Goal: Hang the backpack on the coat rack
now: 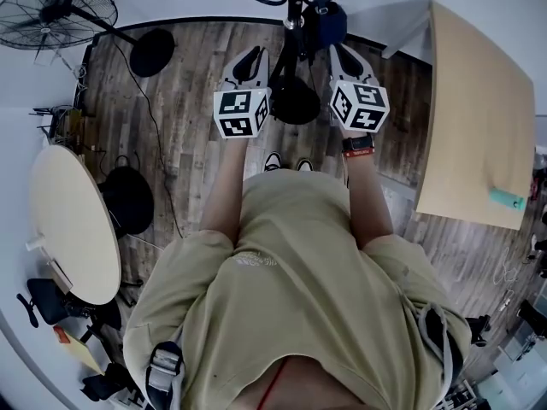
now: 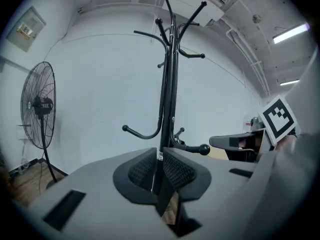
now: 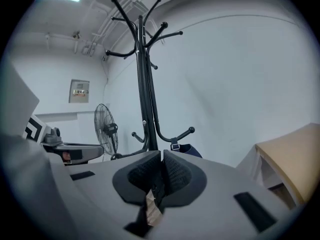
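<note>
The person in a tan short-sleeved shirt is standing on the grey wood-plank floor and is holding both grippers up towards the tall black metal coat rack; the left gripper and the right gripper are sitting either side of the rack's pole, near it but apart from it.

The left gripper's jaws are resting closed, pad against pad, with nothing between them; the rack's pole is only showing beyond them. The right gripper's jaws are likewise pressing together and are gripping nothing.

The dark blue fabric backpack is hanging by its strap from one of the rack's low ball-tipped hooks, on the right gripper's side; the gripper body is hiding its lower part in the right gripper view.

A black standing fan is standing by the white wall to the left; a round pale wooden bench is lying at the person's left, and a rectangular pale wooden bench at the right.
</note>
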Tool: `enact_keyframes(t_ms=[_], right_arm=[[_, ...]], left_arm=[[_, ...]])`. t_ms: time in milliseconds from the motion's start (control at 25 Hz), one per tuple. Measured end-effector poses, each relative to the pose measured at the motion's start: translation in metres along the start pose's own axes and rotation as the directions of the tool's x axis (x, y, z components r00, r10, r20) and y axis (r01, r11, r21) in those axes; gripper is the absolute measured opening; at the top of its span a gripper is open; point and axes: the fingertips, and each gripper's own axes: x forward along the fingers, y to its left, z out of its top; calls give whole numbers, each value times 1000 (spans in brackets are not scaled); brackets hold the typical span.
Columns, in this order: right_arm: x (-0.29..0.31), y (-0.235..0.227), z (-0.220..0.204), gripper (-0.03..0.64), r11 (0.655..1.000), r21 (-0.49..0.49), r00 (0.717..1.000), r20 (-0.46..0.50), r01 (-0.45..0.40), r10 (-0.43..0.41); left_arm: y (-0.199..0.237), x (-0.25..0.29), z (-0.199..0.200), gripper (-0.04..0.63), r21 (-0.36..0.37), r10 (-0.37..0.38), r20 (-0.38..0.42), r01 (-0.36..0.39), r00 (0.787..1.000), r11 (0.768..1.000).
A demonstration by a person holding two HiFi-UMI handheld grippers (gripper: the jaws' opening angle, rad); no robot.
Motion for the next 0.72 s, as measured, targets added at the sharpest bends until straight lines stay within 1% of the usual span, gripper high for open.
enact_keyframes(t_ms=[200,480,720], right_arm=[[-6,3,18,15,1000,-16,999,37,8,-7],[-7,-4,8,15,998,-54,999,22,27,-26],[-7,-13,8,15,998,-50,999,21,37,-36]], left_arm=[[4,-9,26,32,34,29,52,-31,998,999],[18,-13,25,24,49,72,68,-75,995,996],[22,-11,24,23,38,71,66,-73,995,997]])
